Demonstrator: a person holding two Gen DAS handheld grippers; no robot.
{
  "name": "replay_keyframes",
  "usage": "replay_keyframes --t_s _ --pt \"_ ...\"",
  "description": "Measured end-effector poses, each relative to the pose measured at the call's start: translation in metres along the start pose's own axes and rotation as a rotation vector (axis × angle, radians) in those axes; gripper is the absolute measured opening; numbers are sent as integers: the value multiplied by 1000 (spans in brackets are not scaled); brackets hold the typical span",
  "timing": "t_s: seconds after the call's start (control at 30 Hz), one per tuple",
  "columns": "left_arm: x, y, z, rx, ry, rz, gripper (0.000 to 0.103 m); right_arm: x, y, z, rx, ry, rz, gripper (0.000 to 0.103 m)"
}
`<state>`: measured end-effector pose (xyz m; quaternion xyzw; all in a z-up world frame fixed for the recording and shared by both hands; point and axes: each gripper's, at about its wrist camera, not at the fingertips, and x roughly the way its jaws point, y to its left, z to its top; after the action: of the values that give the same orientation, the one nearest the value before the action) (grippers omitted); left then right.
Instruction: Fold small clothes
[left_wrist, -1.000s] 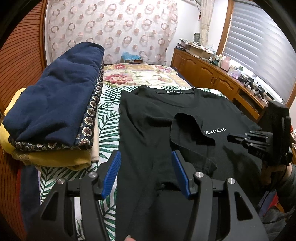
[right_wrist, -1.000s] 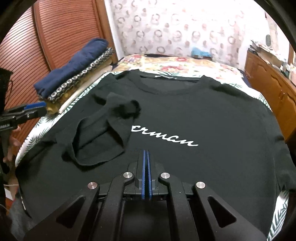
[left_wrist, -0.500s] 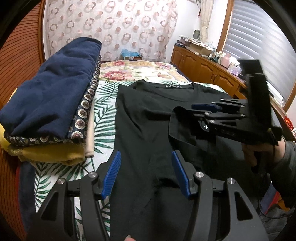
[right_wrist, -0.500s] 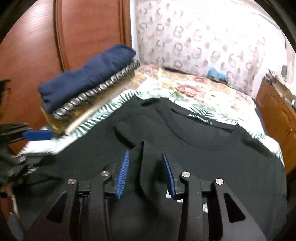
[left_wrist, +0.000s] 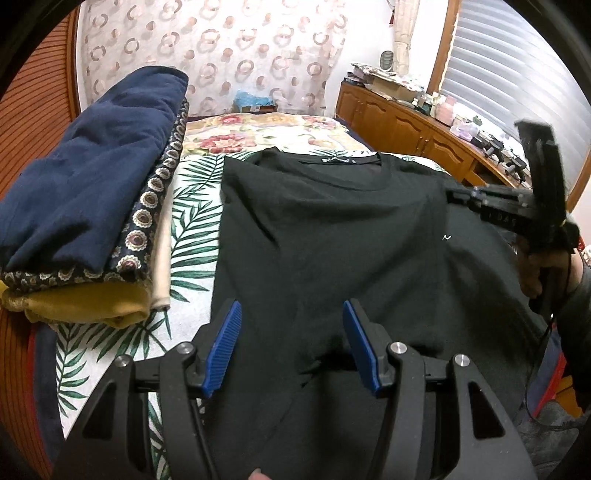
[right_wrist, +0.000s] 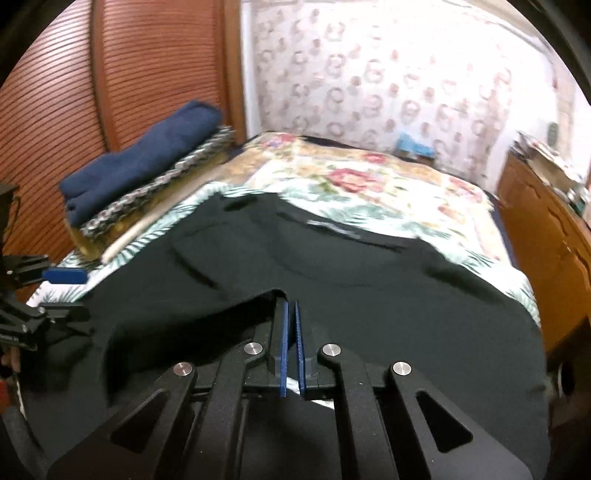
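A black T-shirt (left_wrist: 332, 236) lies face up on the bed (left_wrist: 192, 236), collar toward the far end, beside a stack of folded clothes (left_wrist: 85, 206) at the bed's left edge. The right gripper (right_wrist: 290, 332) is pinched shut on a fold of the shirt's fabric, which rises in a ridge at the fingertips; the cloth looks drawn across the chest, so only the tail of the white lettering (left_wrist: 447, 237) shows in the left wrist view. The left gripper (left_wrist: 291, 347) hangs with its jaws apart above the shirt's lower half, nothing between the blue pads (left_wrist: 223, 347).

The step in hand appears to be carrying the shirt's left side over toward the middle. To do it well, the right gripper should travel low and level across the chest so the folded edge lands straight, parallel to the side seam, rather than skewed. The left gripper could press or pinch the hem to keep the body from sliding on the leaf-print bedspread. The fabric is soft and will bunch if dragged; let go only once the edge lies flat.
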<state>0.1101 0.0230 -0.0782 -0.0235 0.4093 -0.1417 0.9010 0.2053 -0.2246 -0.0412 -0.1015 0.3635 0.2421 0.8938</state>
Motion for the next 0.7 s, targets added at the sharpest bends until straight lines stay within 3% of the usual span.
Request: replay_keyframes --t_s 0.1,0.33,0.4,0.7 --pt "2 -3 2 7 4 -1 56 2 -15 -12 19 66 -17 13" --pt "13 -13 21 58 8 31 56 -11 -33 -32 26 73 -38 25" --pt "21 -15 35 76 15 36 56 -13 -41 -34 33 72 -54 35" --pt "75 -14 94 105 54 43 56 -6 -92 -53 89 139 -102 38"
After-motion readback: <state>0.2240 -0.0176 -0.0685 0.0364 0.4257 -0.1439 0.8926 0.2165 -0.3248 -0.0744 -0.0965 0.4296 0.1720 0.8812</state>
